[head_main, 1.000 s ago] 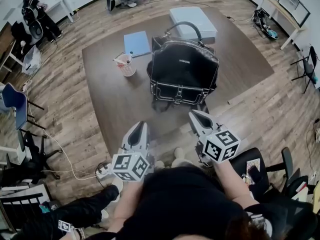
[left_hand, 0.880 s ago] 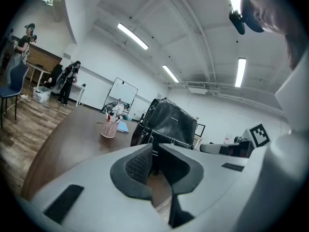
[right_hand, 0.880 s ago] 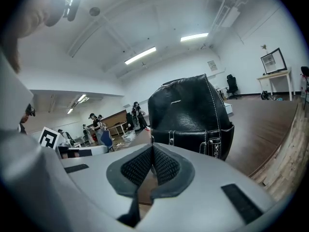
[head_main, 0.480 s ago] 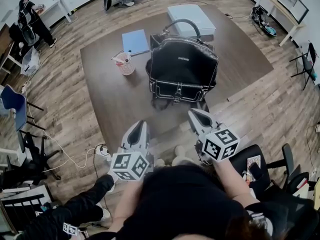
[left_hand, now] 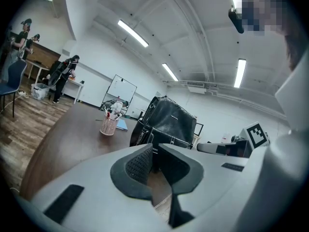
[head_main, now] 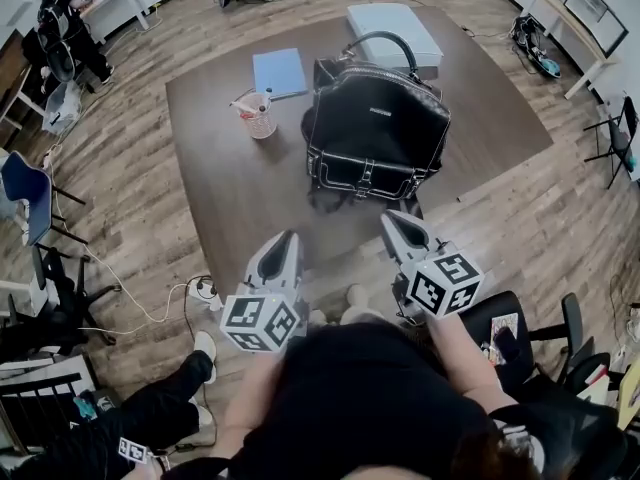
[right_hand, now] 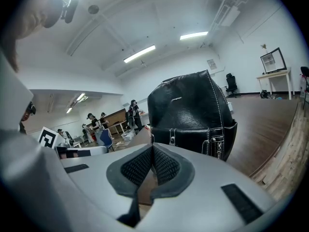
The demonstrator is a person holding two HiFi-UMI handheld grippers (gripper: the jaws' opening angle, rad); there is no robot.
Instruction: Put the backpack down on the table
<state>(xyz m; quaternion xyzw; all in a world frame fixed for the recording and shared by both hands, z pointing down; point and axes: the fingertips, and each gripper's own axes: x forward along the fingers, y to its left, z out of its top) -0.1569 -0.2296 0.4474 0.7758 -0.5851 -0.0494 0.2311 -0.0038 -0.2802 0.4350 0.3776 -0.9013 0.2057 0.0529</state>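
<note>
Brown table (head_main: 230, 188) carries the black backpack (head_main: 378, 133) upright near its middle (the set-down looks done), while the left hand-held gripper (head_main: 289, 238) and right hand-held gripper (head_main: 393, 220) hover short of it, jaws closed on nothing, likely needing only to back away.

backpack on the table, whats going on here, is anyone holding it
No one is holding it. The black backpack stands upright on the brown table, with a pink pen basket and a blue folder to its left. A person stands at the near edge with a gripper in each hand. The left gripper and right gripper are both shut and empty, pointing at the bag but short of it.
</note>
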